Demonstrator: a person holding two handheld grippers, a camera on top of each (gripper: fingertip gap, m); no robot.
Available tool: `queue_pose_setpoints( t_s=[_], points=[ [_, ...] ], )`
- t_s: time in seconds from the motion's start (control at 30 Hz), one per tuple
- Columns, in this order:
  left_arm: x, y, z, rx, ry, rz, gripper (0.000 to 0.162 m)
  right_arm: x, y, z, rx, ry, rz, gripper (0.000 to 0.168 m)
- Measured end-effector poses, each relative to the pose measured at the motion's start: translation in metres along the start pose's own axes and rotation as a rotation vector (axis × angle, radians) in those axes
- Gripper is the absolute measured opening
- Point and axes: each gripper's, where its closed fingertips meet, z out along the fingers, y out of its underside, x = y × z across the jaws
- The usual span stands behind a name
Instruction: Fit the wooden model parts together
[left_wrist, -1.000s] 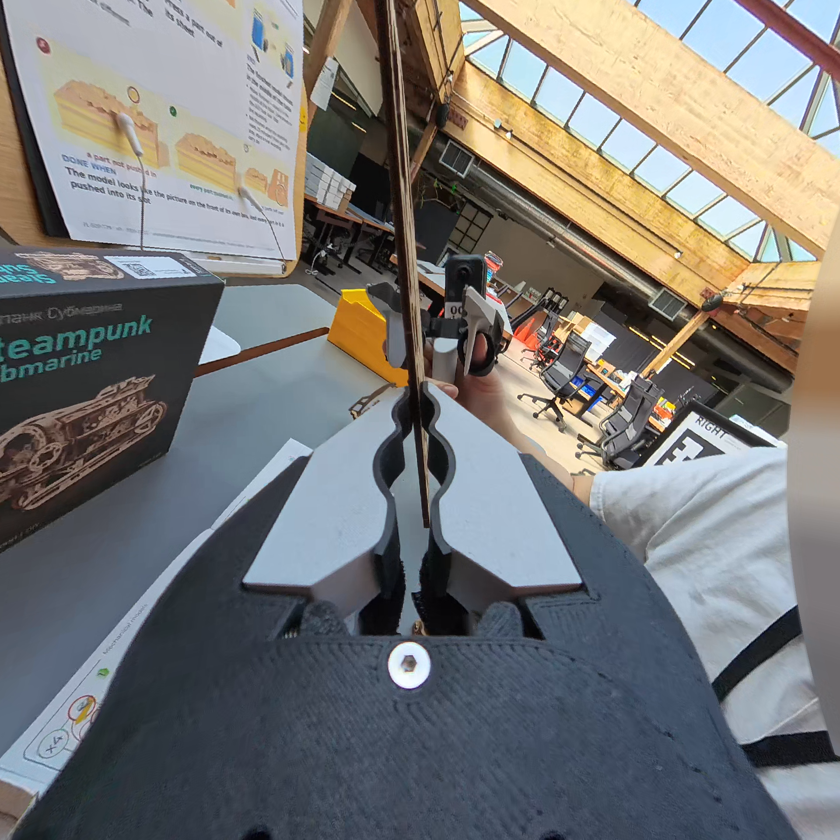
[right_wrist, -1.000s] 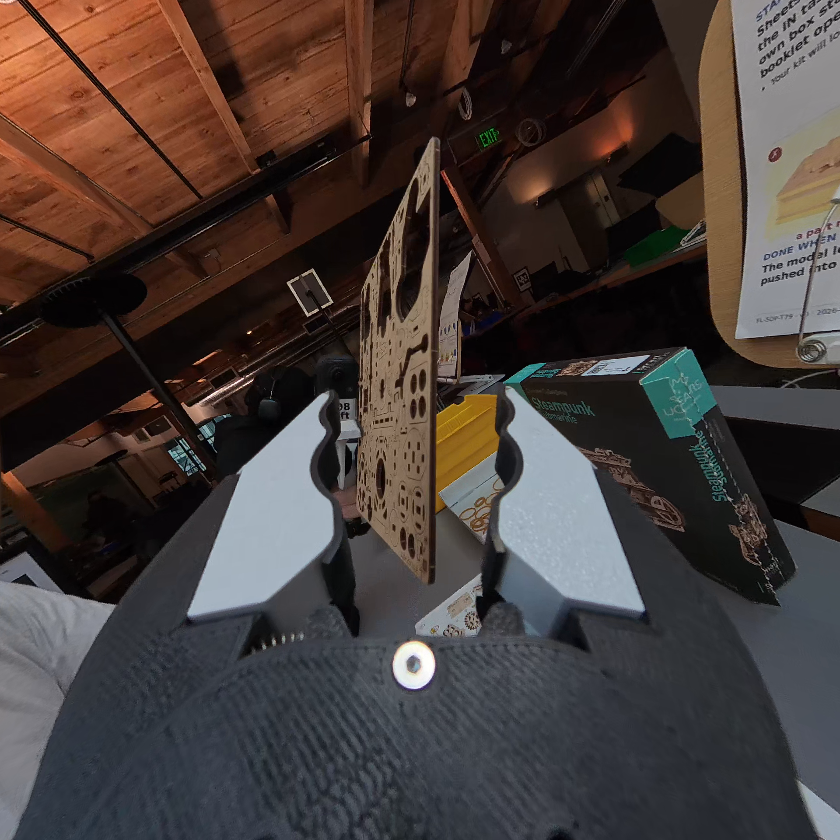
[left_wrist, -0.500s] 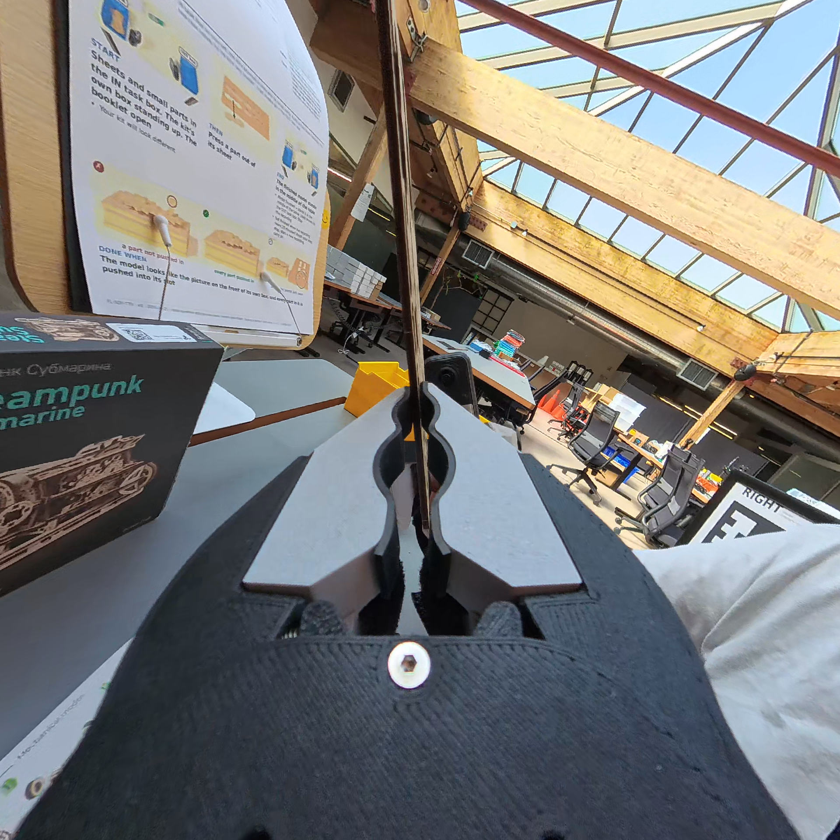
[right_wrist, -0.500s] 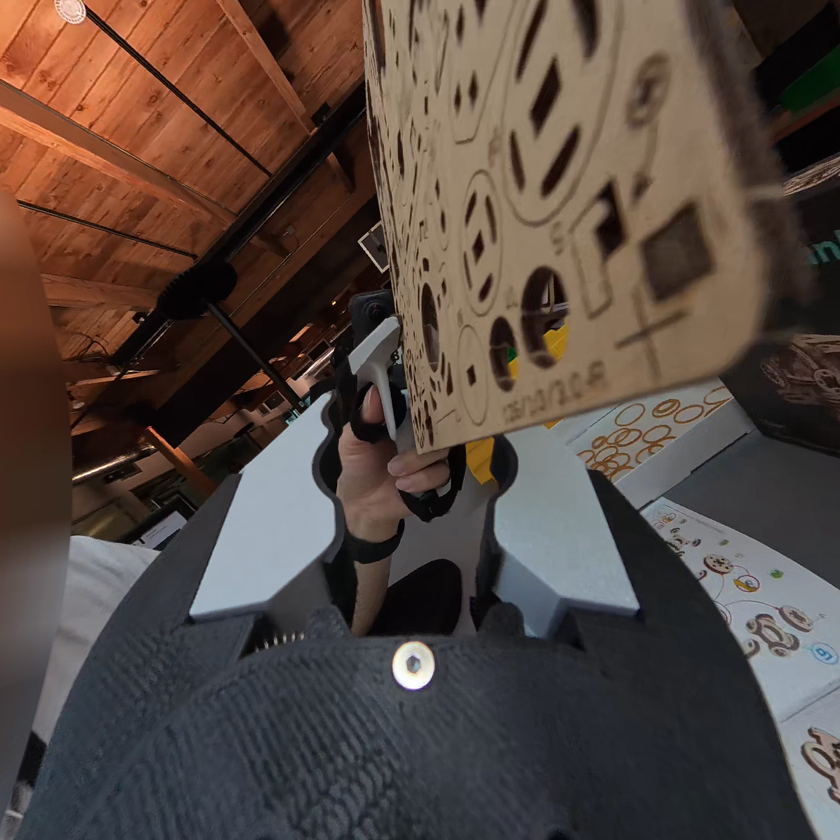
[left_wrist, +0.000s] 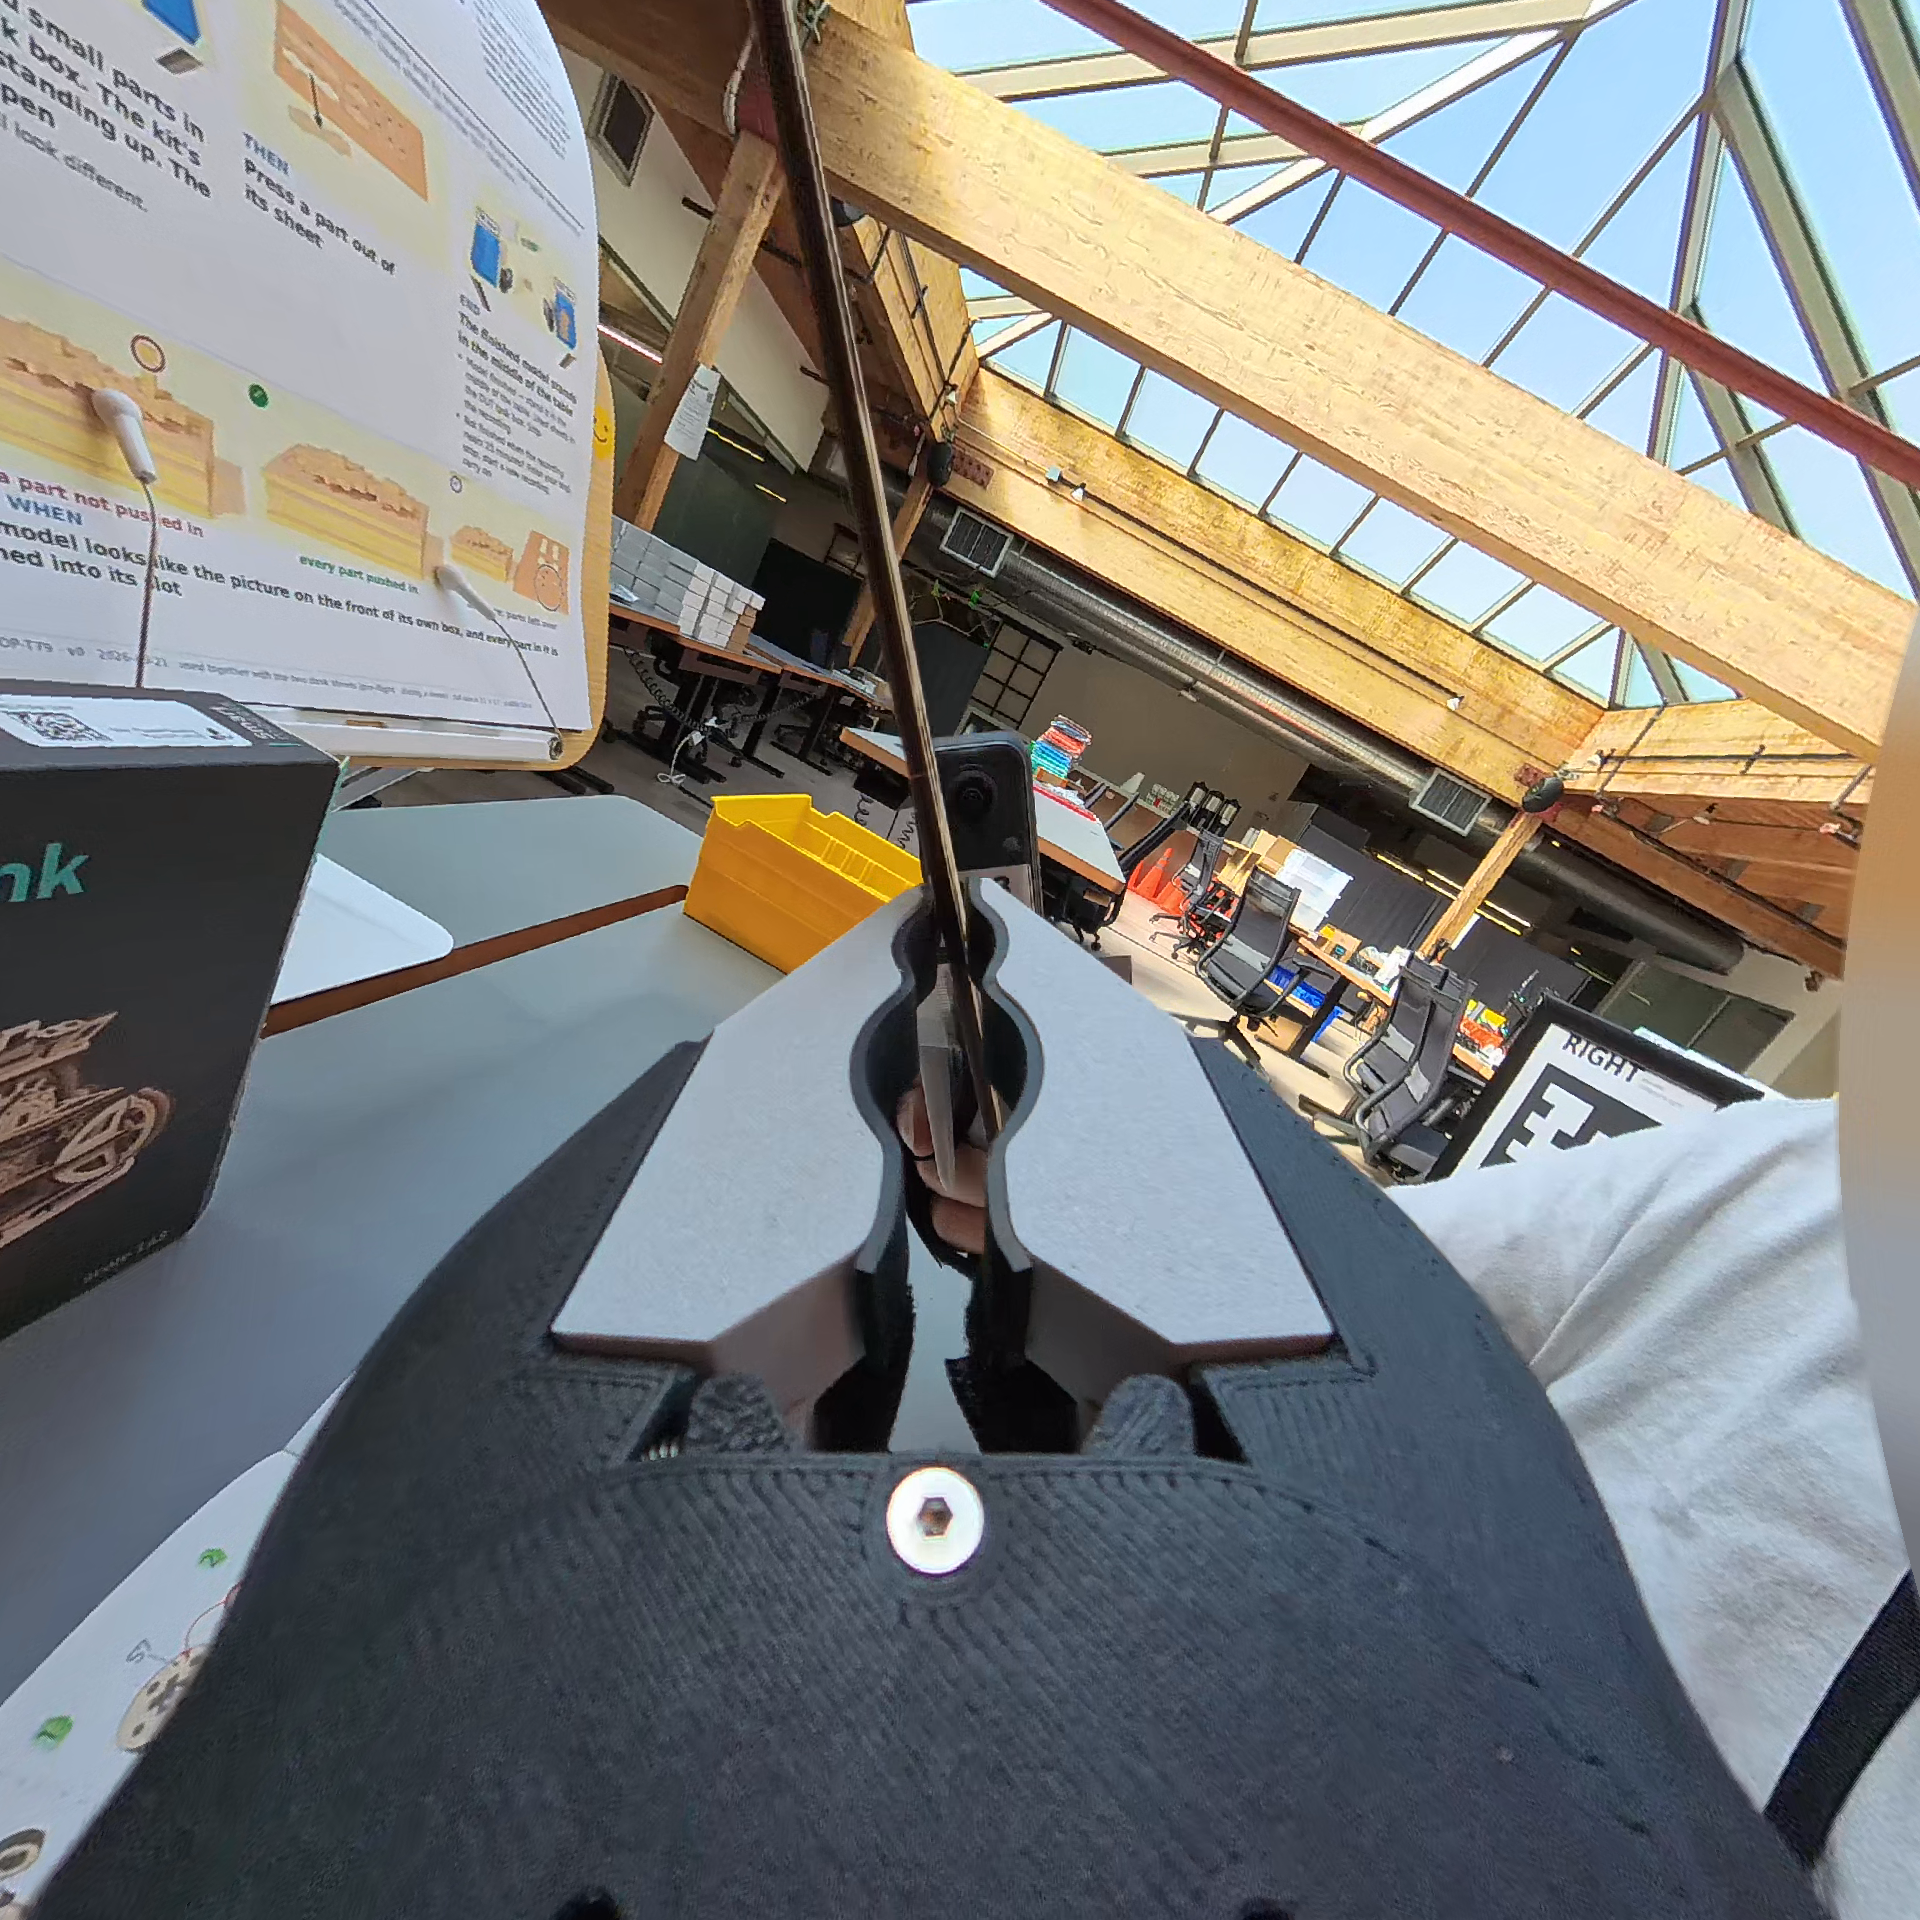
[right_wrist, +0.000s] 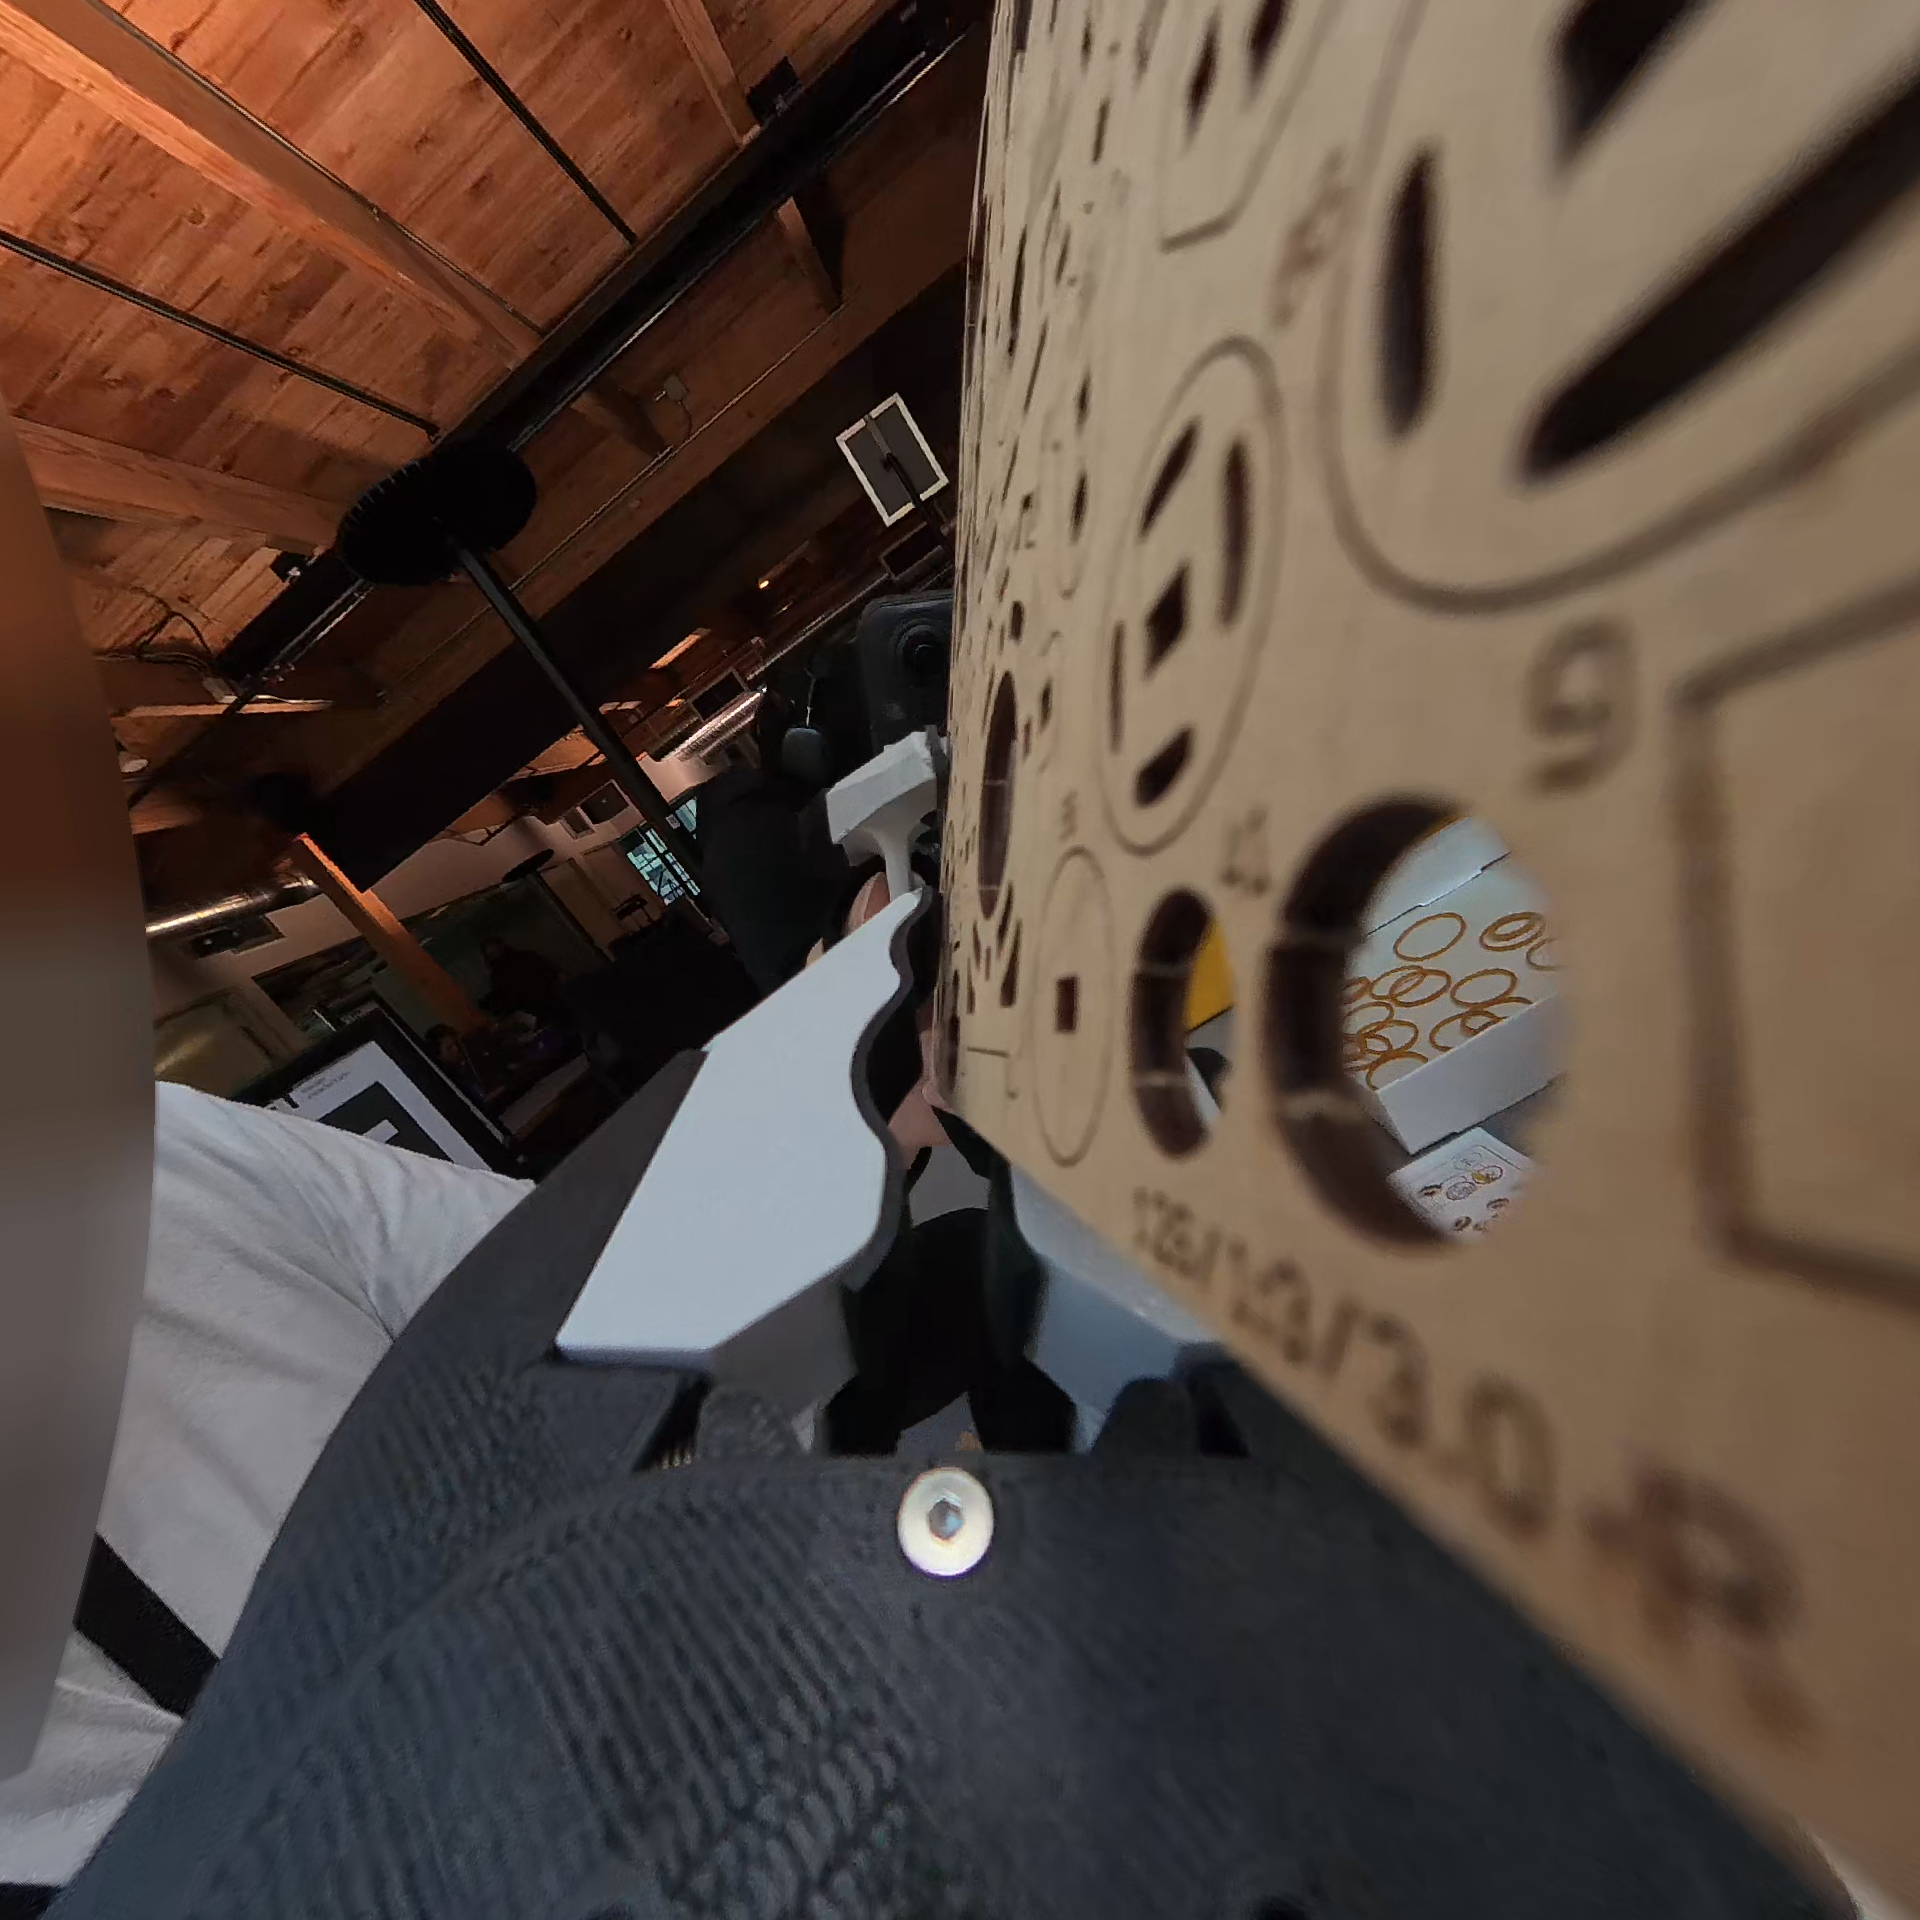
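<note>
A thin laser-cut wooden sheet (left_wrist: 831, 343) stands upright, edge-on in the left wrist view. My left gripper (left_wrist: 945, 904) is shut on its lower edge. In the right wrist view the same sheet (right_wrist: 1455, 520) fills the right half, very close and blurred, with round holes and part outlines. My right gripper (right_wrist: 935, 914) is closed onto the sheet; its left finger (right_wrist: 779, 1122) shows and the sheet hides most of the right finger. The two grippers face each other across the sheet: the right gripper's camera (left_wrist: 987, 810) shows behind the sheet, and the left gripper (right_wrist: 894, 748) shows past its edge.
A dark kit box (left_wrist: 135, 987) stands on the grey table (left_wrist: 416, 1091) at the left. A yellow bin (left_wrist: 790, 873) sits behind. An instruction poster (left_wrist: 291, 364) hangs on a board. A booklet (left_wrist: 125, 1662) lies at the near left. A white box of rings (right_wrist: 1455, 987) shows through a hole. Less than 4 cm separates the two grippers' tips.
My right gripper has moved close to the sheet and shut on it; it was open before. My left gripper has kept its hold, tilting the sheet slightly.
</note>
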Motion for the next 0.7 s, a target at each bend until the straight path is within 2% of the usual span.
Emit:
queue_pose_setpoints(
  t_s=[0.2, 0.7],
  points=[
    [0.001, 0.0103, -0.0002, -0.103, -0.008, 0.058, 0.0, 0.002, 0.003, -0.004, -0.095, 0.013, -0.085, 0.004],
    [-0.0044, 0.0108, 0.0059, -0.039, -0.062, 0.077, 0.0, 0.0081, -0.0035, -0.0099, -0.071, 0.011, -0.012, 0.001]
  ],
)
